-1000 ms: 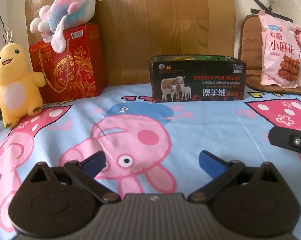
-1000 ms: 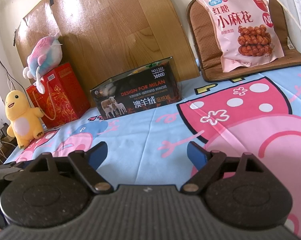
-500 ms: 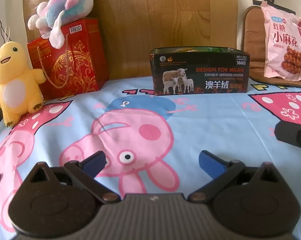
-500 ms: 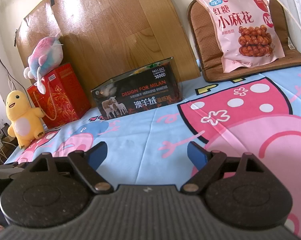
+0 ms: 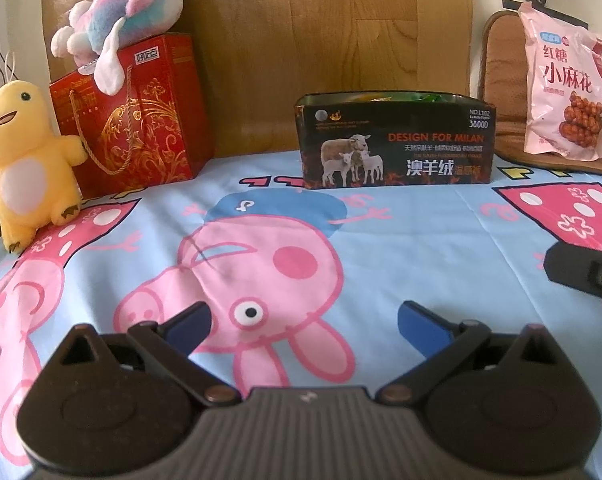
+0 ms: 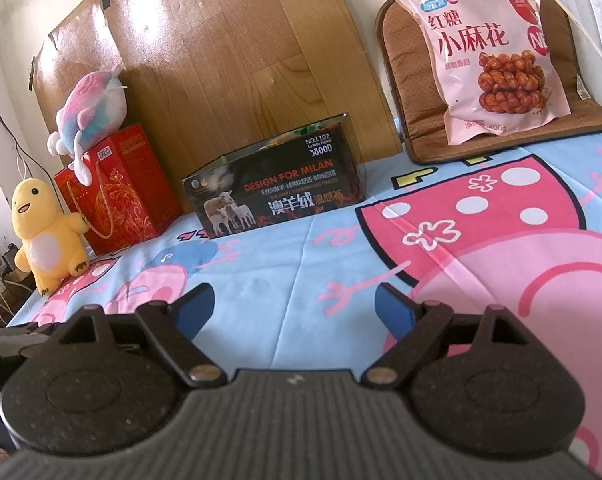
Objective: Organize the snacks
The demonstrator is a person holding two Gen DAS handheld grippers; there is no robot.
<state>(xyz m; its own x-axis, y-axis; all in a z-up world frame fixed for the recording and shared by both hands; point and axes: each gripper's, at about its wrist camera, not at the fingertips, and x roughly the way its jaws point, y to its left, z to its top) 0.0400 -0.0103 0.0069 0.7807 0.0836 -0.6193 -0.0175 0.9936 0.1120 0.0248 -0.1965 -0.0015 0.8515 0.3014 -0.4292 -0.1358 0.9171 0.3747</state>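
Left wrist view alone shows right claw (image 5: 589,276) edge, both claws spread, empty, pink snack bag (image 6: 497,48) upright

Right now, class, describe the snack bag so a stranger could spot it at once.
Start at the wooden board against the wall and look right to the brown cushion. The snack bag leans on it: pink, with a picture of fried dough twists, the only pouch among toys and boxes.
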